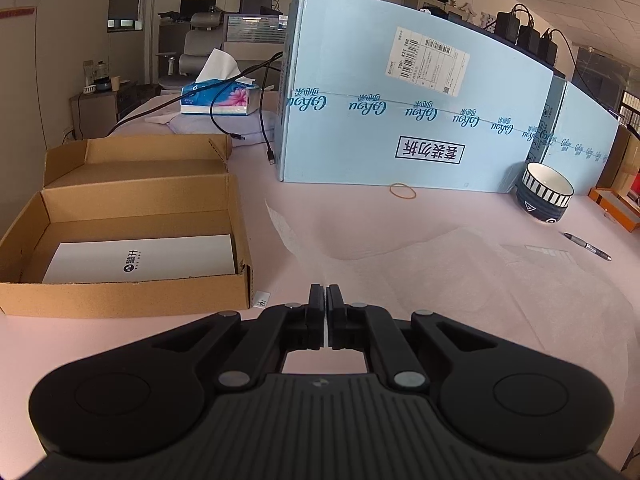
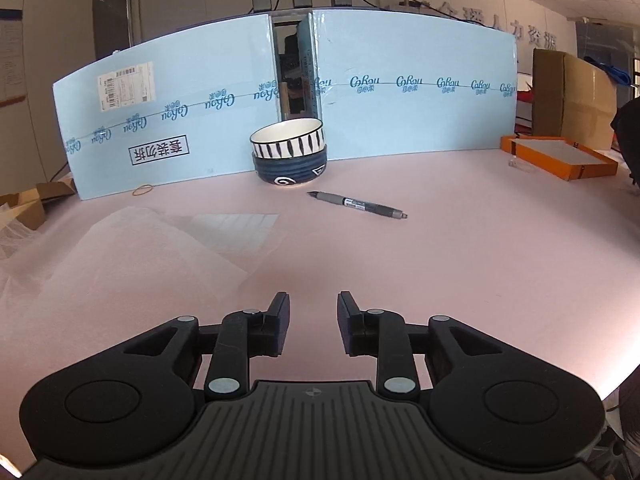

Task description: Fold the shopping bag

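You are holding the right gripper with its jaws parted and nothing between them, over the pink table. The translucent shopping bag is lying to its left. Farther off, a marker pen is lying near two stacked bowls.

The big blue carton carries a repeated "CoRou" brand band, printed upside down, and a boxed label of four Chinese characters, also inverted. Its white shipping sticker has barcodes, too small to read. The booklet in the cardboard box bears a small unreadable logo.
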Tool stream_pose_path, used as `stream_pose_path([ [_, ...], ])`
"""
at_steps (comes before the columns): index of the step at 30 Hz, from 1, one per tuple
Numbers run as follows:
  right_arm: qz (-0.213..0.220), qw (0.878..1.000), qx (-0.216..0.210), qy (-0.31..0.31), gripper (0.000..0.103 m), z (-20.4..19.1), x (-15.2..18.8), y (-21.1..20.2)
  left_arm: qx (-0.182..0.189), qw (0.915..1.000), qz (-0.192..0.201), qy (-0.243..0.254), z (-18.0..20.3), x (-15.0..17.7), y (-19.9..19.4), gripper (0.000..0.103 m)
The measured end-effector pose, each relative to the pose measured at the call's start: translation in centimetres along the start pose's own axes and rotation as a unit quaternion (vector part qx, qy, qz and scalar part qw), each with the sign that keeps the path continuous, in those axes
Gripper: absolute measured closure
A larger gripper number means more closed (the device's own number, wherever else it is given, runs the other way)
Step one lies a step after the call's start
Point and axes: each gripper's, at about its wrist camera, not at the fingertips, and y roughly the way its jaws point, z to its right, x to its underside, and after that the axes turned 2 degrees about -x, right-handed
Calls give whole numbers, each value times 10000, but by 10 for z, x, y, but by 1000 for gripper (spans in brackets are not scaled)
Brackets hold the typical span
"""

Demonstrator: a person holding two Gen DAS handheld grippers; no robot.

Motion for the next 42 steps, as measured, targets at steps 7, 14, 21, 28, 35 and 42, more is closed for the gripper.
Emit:
stream_pose_path([
  [7,-161,9979,-622,122,60,-14,2,14,-95,9996,-233,-140,-6,8,5,77],
  [14,-272,9973,-632,270,60,-14,-5,28,-94,9982,-354,-473,-19,33,2,55],
  [21,-326,9962,-773,226,55,-22,-10,42,37,9962,-485,-726,-23,54,-4,51],
  [28,-399,9961,-765,155,38,-28,-7,54,248,9946,-682,-738,-15,65,5,47],
  [35,-351,9969,-641,-292,31,-39,-1,56,286,9939,-633,-855,-15,67,13,47],
  [42,-422,9966,-468,-538,30,-47,-2,59,74,9906,-527,-1256,-33,79,-5,47],
])
